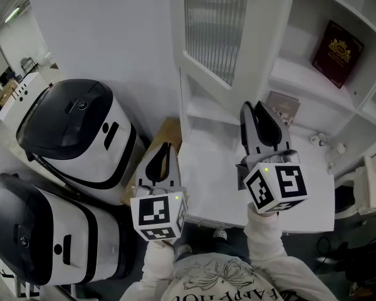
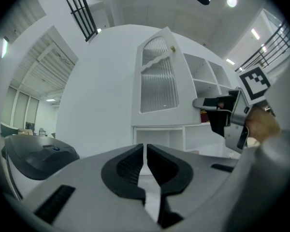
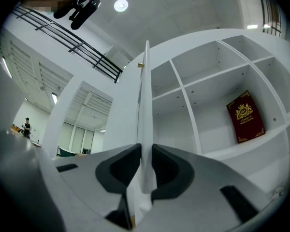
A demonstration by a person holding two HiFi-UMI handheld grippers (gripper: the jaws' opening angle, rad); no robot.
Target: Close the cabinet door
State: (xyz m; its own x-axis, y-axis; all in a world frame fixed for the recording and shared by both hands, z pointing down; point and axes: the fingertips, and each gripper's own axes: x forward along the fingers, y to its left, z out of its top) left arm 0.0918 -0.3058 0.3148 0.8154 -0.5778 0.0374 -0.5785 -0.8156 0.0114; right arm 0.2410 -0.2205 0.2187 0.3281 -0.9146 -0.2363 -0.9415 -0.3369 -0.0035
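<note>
The white cabinet door with a ribbed glass pane stands swung open from the white shelf cabinet. In the right gripper view the door runs edge-on straight between the jaws, and my right gripper is shut on that edge. From the head view, the right gripper meets the door's lower free corner. My left gripper hangs lower left, apart from the door, shut with nothing in it. A small gold knob sits near the door's top.
A dark red book leans in an upper compartment. A flat box and small white items lie on the lower shelf. Two black-and-white machines stand at the left against the wall.
</note>
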